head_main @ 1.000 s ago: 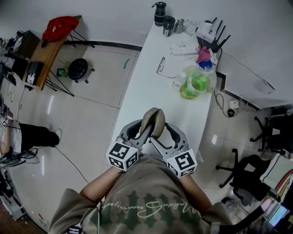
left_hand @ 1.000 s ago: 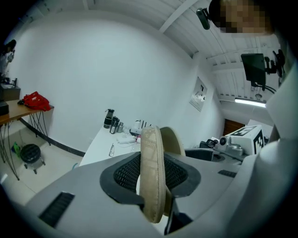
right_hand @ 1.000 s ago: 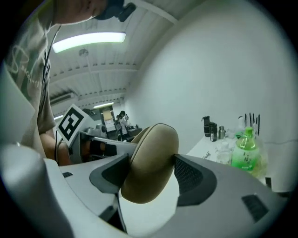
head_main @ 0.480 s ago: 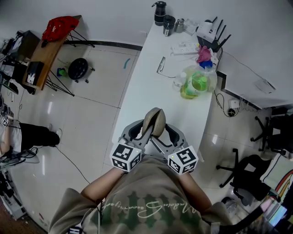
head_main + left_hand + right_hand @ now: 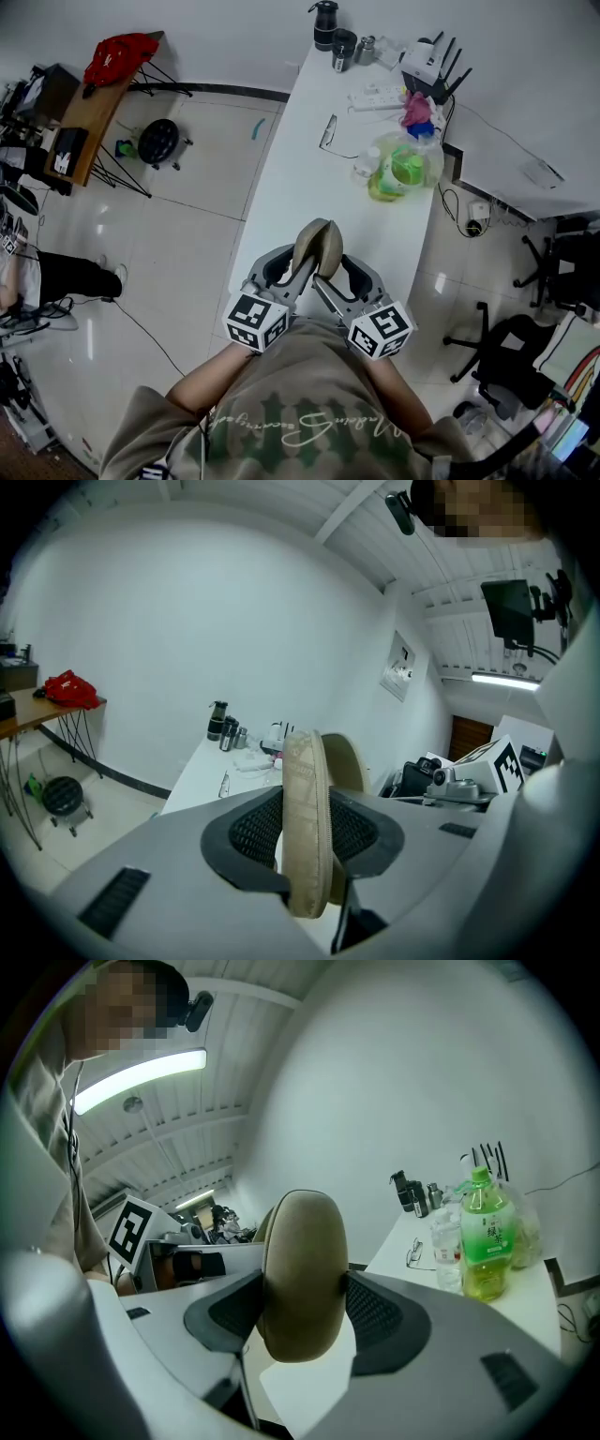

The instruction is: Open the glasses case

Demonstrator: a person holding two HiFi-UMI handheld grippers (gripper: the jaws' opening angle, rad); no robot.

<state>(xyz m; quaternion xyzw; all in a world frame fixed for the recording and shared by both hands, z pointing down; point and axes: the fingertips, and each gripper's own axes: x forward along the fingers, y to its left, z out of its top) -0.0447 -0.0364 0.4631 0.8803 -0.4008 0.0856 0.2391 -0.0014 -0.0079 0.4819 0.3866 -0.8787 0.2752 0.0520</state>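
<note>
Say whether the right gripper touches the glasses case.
Touching: the right gripper view shows the right gripper clamping the glasses case, its jaws having just been closing.

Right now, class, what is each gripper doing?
Left gripper: closed, holding the glasses case.
Right gripper: holding the same case; its jaws have just been closing further.

**Tan case clamped in the right gripper**

The right gripper (image 5: 305, 1321) has a rounded tan glasses case (image 5: 302, 1260) between its jaws, which have just been closing. Both black pads press on its sides. To the right, a green bottle (image 5: 486, 1241) and a clear bottle (image 5: 447, 1251) stand together on the white counter (image 5: 530, 1312), with spectacles (image 5: 415, 1254) lying just beyond.
</note>
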